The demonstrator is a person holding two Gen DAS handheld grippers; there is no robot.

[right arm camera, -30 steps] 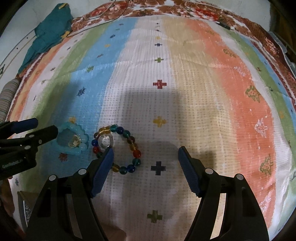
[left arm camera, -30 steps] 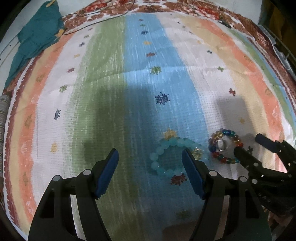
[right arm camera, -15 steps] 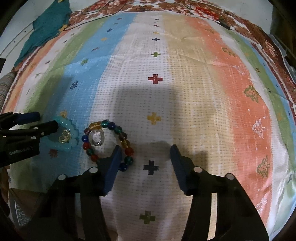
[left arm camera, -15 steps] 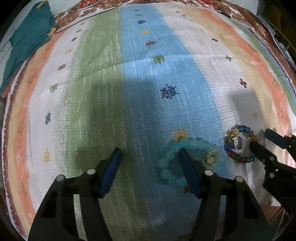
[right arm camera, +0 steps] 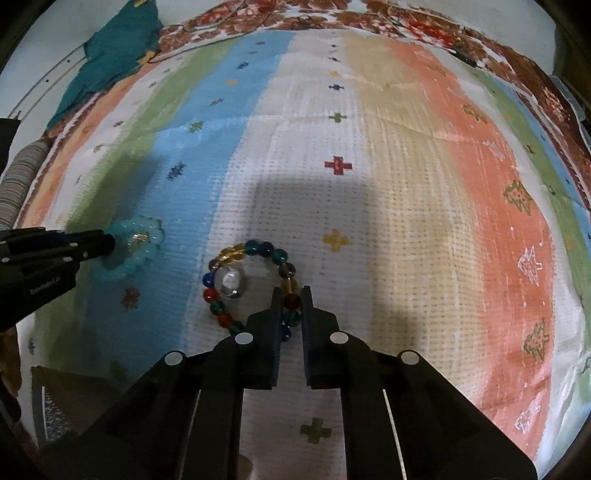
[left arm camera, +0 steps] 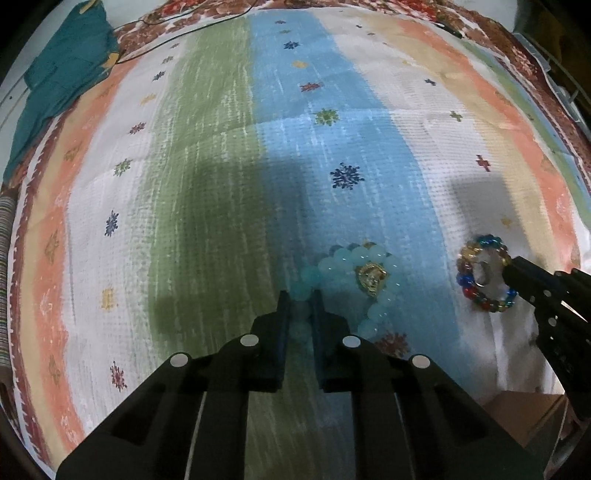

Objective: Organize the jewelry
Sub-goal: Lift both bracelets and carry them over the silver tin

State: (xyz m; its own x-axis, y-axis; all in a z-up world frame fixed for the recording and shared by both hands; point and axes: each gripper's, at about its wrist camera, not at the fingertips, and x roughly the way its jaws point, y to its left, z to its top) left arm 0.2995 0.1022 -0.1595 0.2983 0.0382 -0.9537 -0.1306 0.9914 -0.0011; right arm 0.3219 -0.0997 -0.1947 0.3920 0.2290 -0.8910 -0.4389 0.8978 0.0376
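A pale turquoise bead bracelet (left arm camera: 369, 258) with a gold charm (left arm camera: 372, 277) lies on the striped cloth. My left gripper (left arm camera: 299, 301) is shut on its left beads. It also shows in the right wrist view (right arm camera: 144, 251). A multicoloured bead bracelet (right arm camera: 255, 251) with a clear ring (right arm camera: 229, 281) inside it lies to the right. My right gripper (right arm camera: 290, 297) is shut on its near right beads. This bracelet (left arm camera: 480, 273) and the right gripper also show at the right of the left wrist view.
The striped woven cloth (right arm camera: 369, 203) covers the whole surface. A teal cloth (left arm camera: 62, 81) lies at the far left corner, with a thin cable (left arm camera: 192, 29) along the far edge. A cardboard edge (left arm camera: 524, 410) shows at the near right.
Both grippers were open beside the bracelets. Each has moved onto its bracelet and closed on the beads. The bracelets have shifted slightly.
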